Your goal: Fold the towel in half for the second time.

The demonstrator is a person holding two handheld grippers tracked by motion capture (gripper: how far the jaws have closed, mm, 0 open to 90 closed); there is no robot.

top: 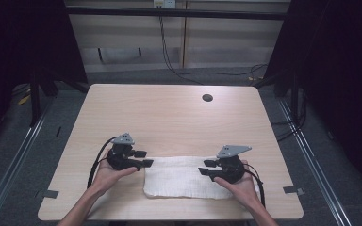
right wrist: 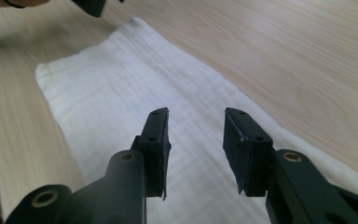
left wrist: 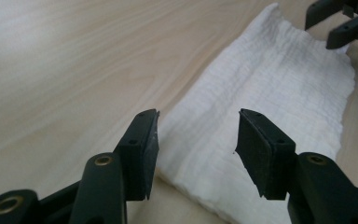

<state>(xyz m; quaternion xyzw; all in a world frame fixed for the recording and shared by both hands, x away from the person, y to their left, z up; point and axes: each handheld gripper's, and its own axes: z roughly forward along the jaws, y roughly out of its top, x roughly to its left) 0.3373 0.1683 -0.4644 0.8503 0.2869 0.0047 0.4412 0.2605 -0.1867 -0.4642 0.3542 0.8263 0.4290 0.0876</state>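
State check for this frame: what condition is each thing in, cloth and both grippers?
white cloth: folded into a long strip, flat on the table, not gripped.
left gripper: jaws open, nothing between them, at the cloth's left end.
right gripper: jaws open, nothing between them, above the cloth's right end.

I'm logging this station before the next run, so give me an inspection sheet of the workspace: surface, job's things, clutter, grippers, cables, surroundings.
Surface: light wooden table, round grommet hole near the far edge.
Job's things: white cloth, folded into a long strip, flat by the near edge.
Clutter: nothing seen.
Grippers: left gripper open above the cloth's left end; right gripper open over its right end; neither grips it.
Cables: each gripper trails a black cable; more cables lie on the floor behind.
Surroundings: dark curtains, grey floor.
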